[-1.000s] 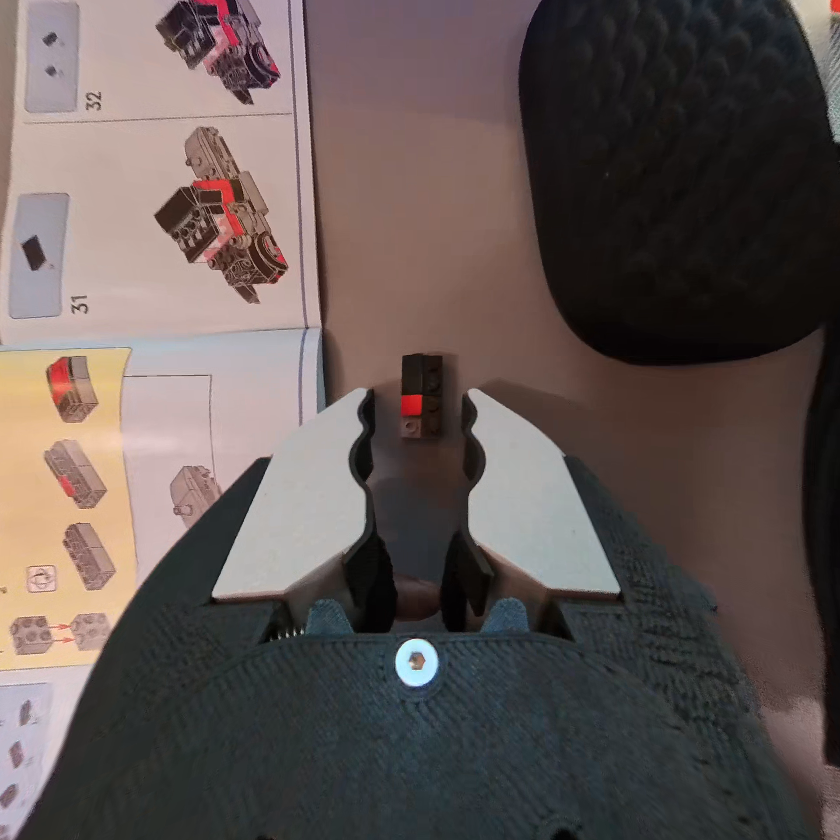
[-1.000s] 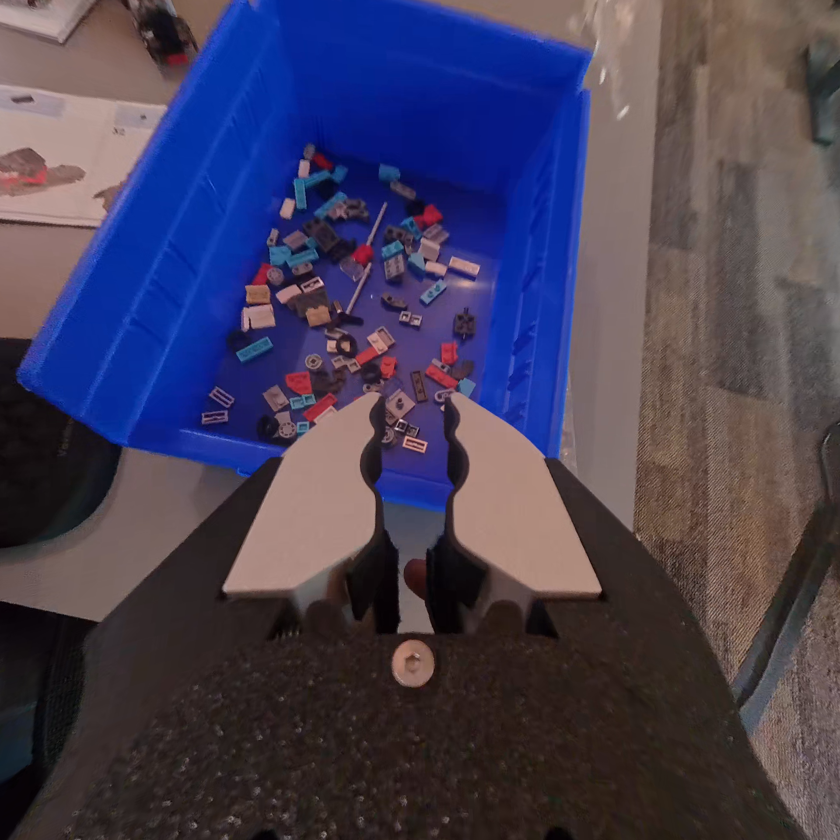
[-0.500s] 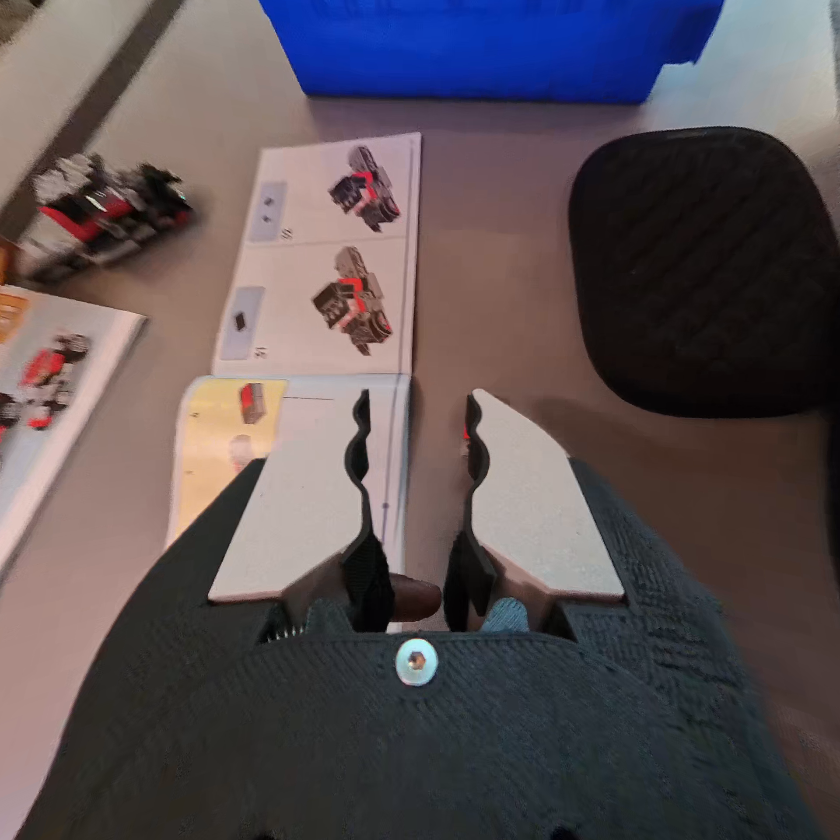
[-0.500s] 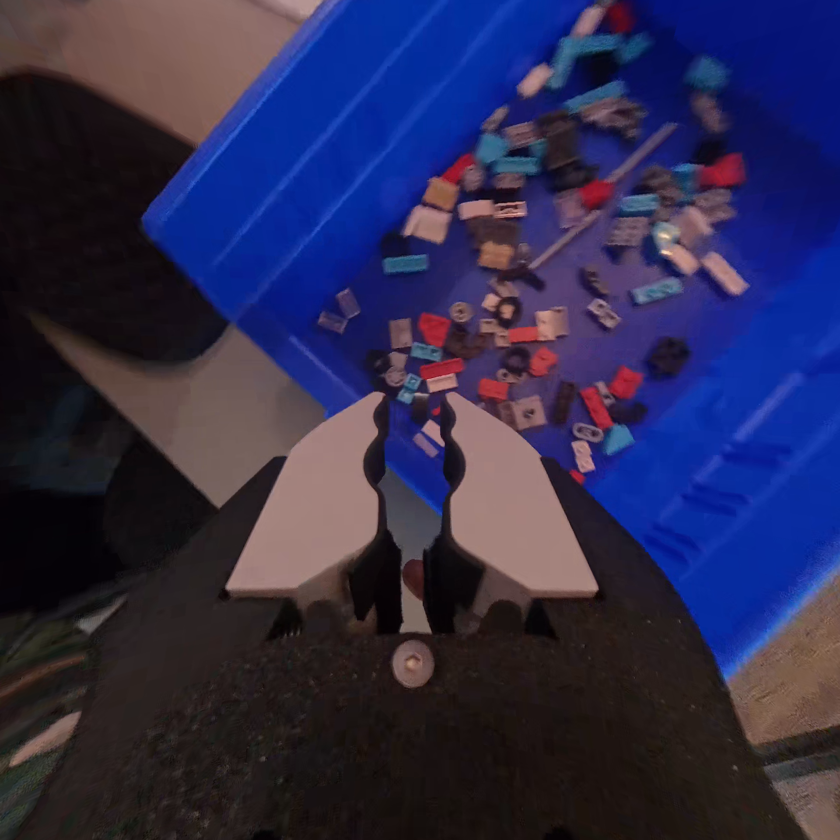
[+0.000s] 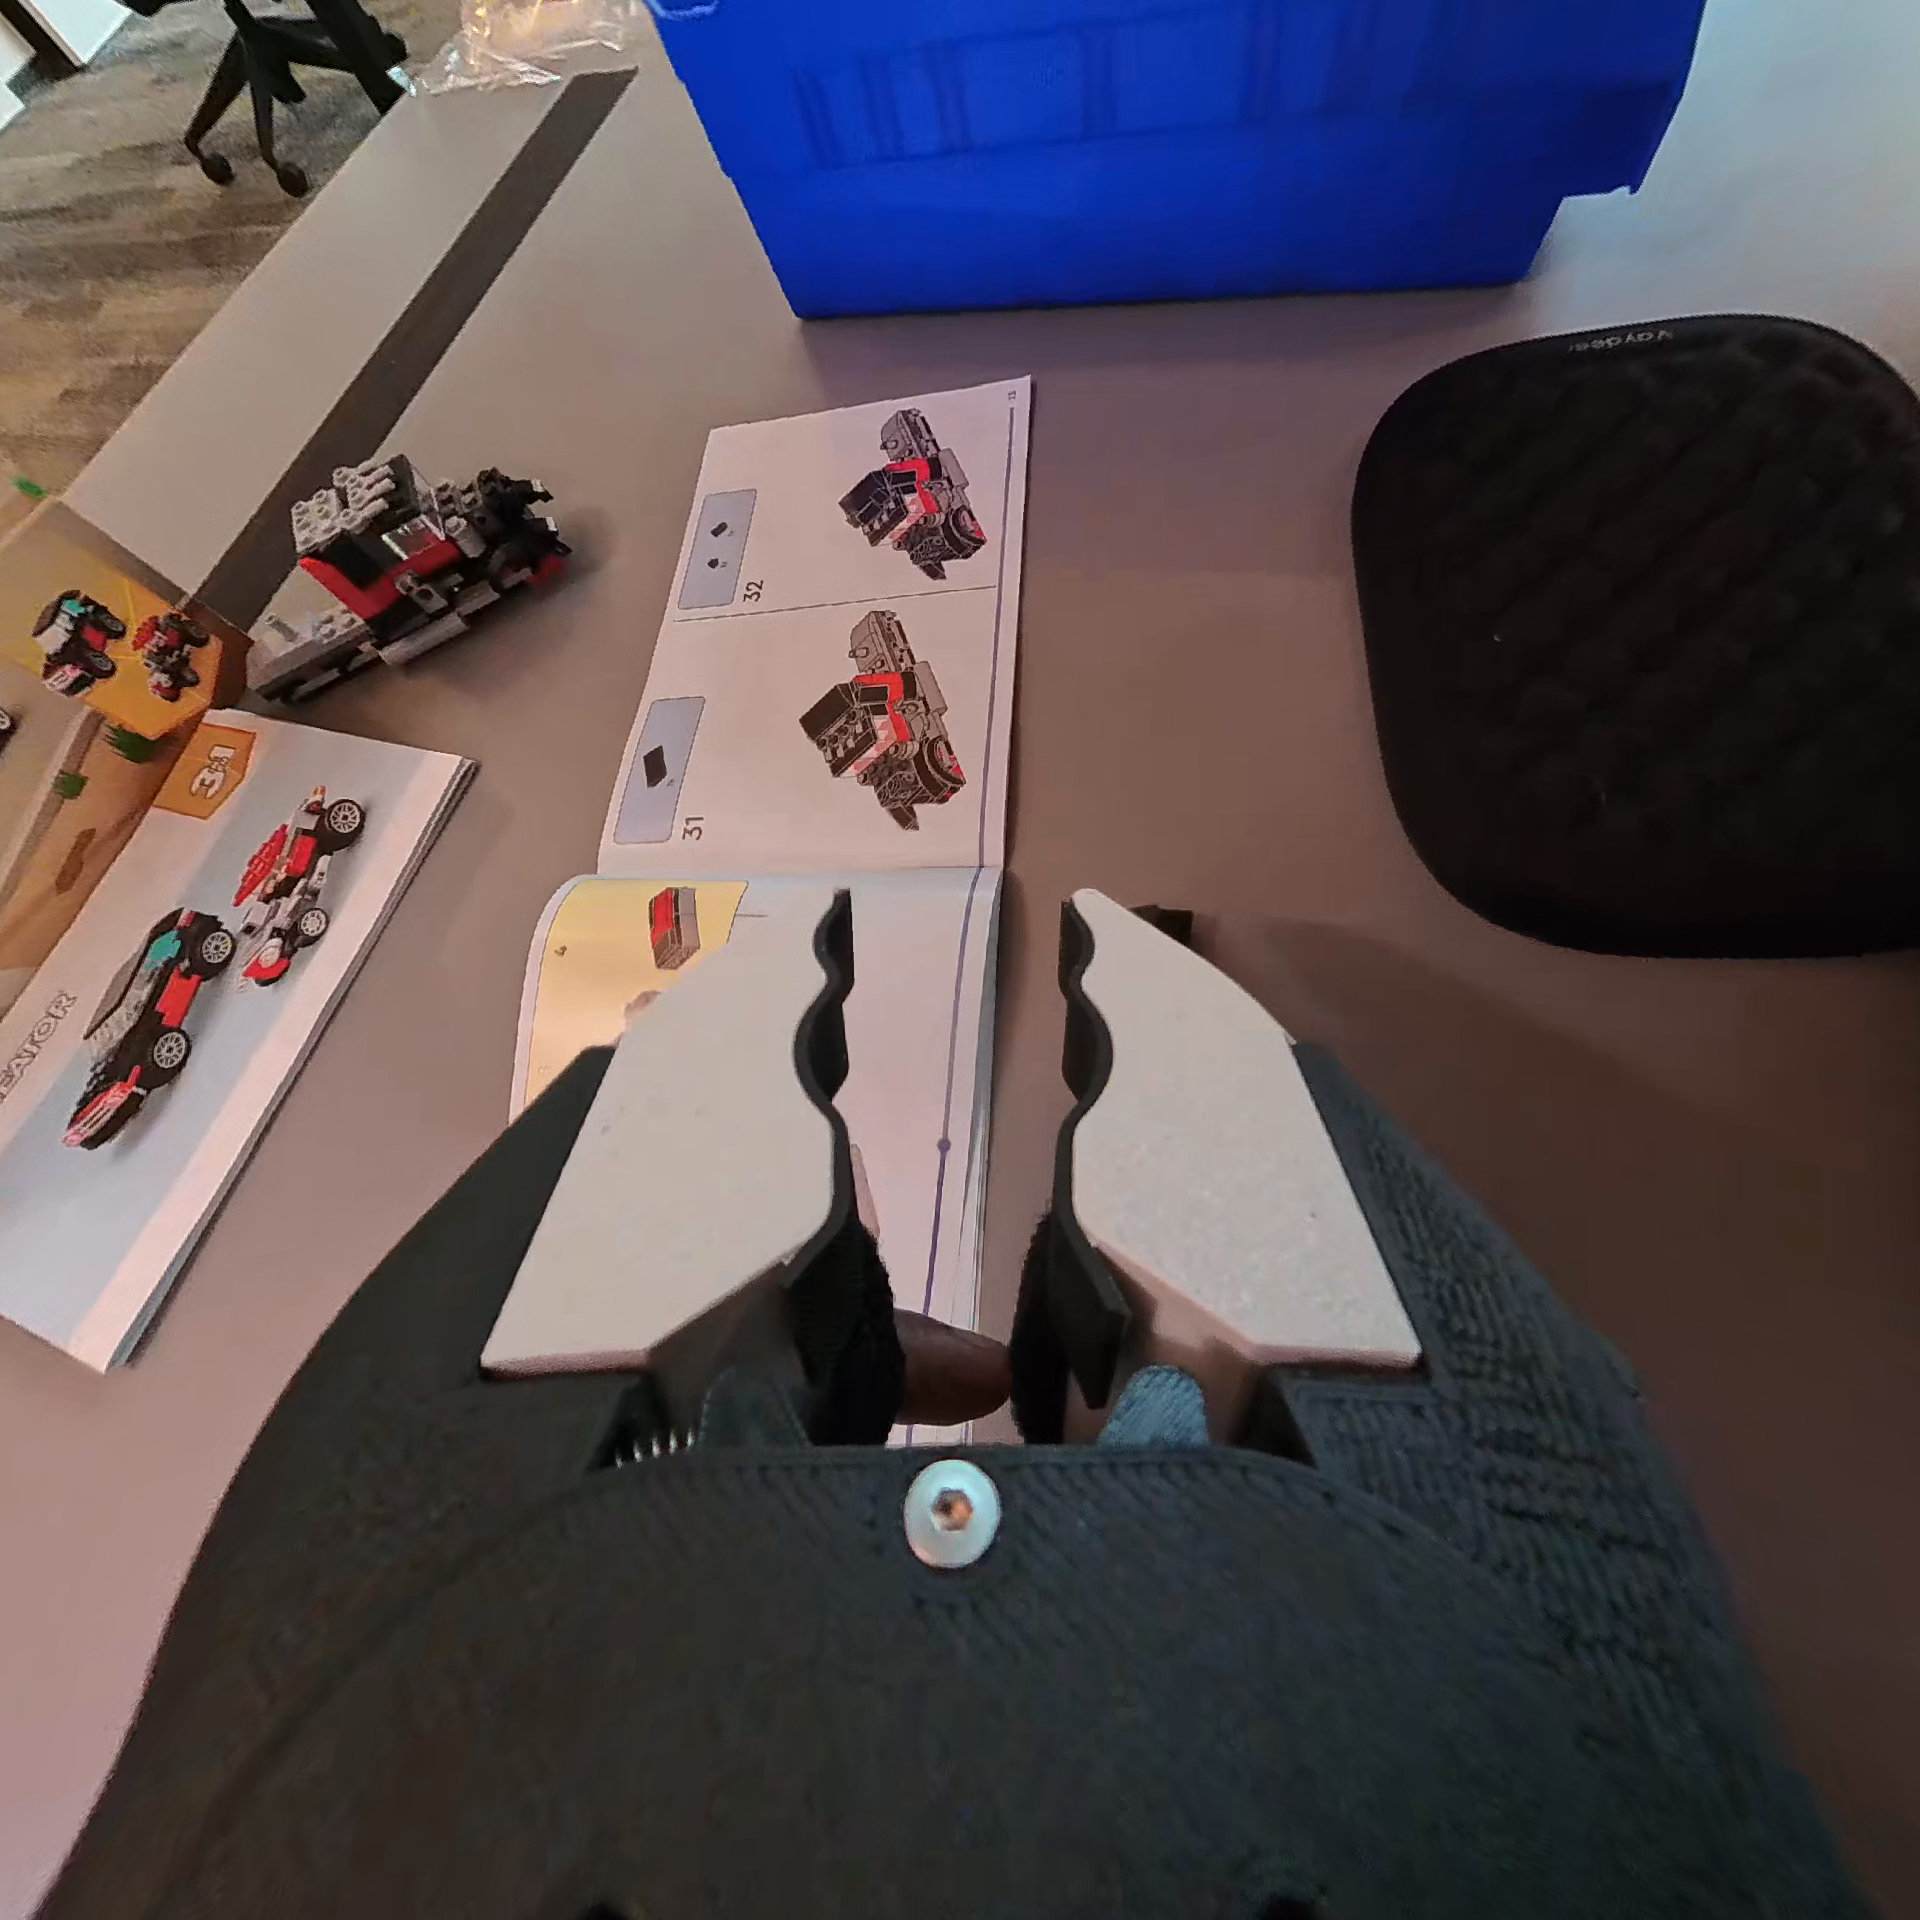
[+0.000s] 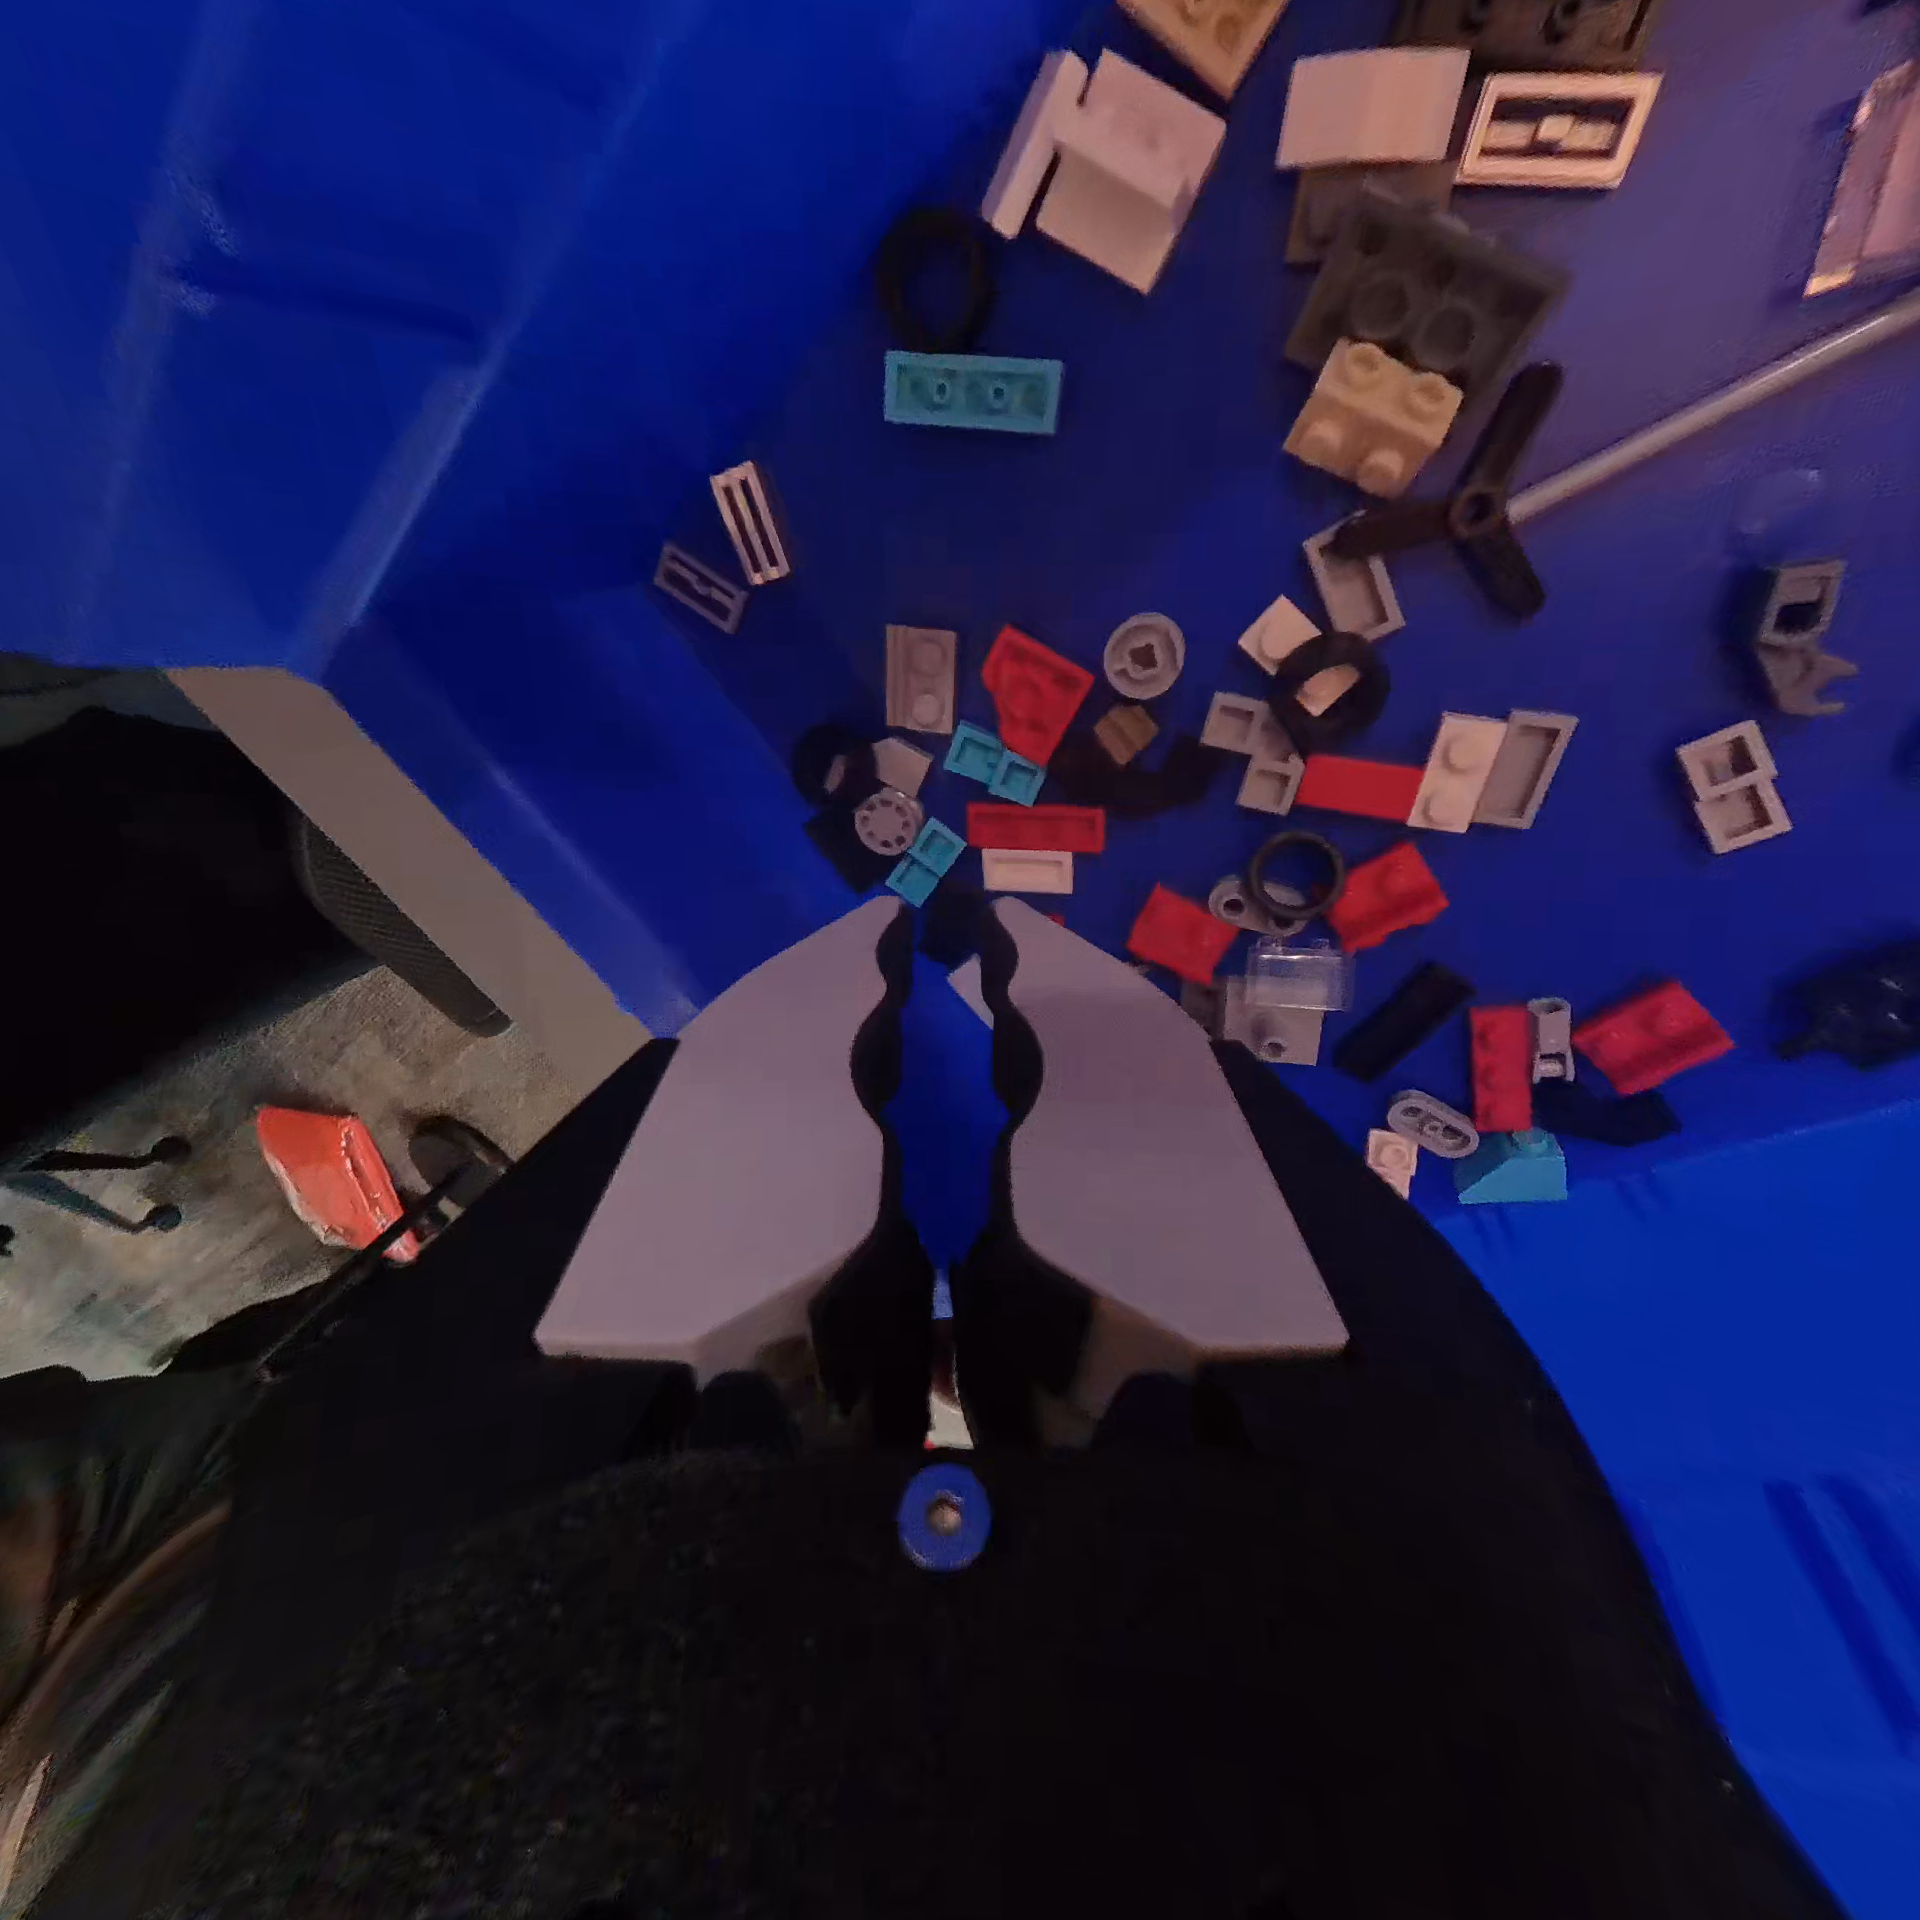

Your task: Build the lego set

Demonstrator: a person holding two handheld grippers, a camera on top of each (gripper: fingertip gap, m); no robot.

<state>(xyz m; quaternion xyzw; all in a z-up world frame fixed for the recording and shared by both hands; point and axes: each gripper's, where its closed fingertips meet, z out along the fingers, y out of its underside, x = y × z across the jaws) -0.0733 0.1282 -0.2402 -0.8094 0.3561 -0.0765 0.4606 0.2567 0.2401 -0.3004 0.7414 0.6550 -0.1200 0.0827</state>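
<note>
My left gripper [image 5: 956, 914] is open and empty above the open instruction booklet [image 5: 831, 644] on the grey table. A small dark brick assembly [image 5: 1172, 920] peeks out just behind its right finger. A partly built red, black and grey lego vehicle [image 5: 405, 571] stands at the far left. My right gripper [image 6: 951, 920] is low inside the blue bin [image 6: 436, 312], its jaws only narrowly apart. A small black piece [image 6: 951, 935] shows between its tips; I cannot tell whether they touch it. Several loose pieces [image 6: 1351, 790] lie around it.
The blue bin [image 5: 1143, 156] stands at the back of the table. A black padded mat [image 5: 1662, 665] lies to the right. A closed booklet [image 5: 208, 987] and the set's box [image 5: 104, 634] lie at the left. The bin's near wall [image 6: 1662, 1351] is close on the right. The tips of one gripper are about 35 cm away from the tips of the other.
My left gripper has pulled back and up from the small brick assembly, still open. My right gripper has dropped deep into the bin and its jaws have narrowed.
</note>
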